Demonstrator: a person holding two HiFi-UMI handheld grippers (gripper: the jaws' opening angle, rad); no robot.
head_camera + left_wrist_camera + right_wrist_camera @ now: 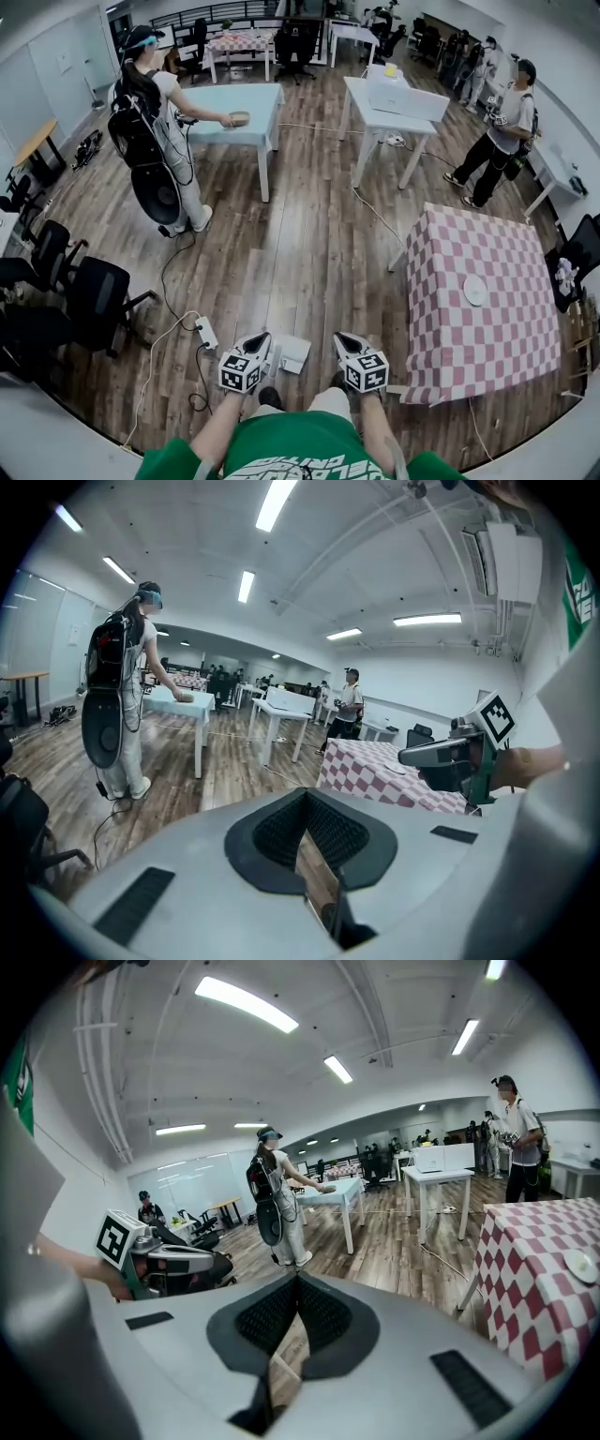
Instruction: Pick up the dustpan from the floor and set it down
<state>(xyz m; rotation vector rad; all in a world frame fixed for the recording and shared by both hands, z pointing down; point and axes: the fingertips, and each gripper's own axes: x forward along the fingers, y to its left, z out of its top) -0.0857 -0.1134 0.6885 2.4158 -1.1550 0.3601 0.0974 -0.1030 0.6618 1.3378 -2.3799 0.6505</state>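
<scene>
Holding nothing, left gripper (262,337) fully closed, right gripper (342,337) likewise closed

Floor (300,244): wood plank, brown, throughout. Power strip (207,333) with white cable lying on floor, lower left.
Walls (441,682): white.
Ceiling: white, exposed ducting; strip lights (277,503) lit, in rows.
Furniture: table with pink-white check cloth (450,262) at right; light-blue table (211,98) centre left; white table (361,98) centre right; second check-cloth table (242,41) at far end. Black office chairs (94,295) grouped along left side. Wood-top desk (37,141) against left wall.
</scene>
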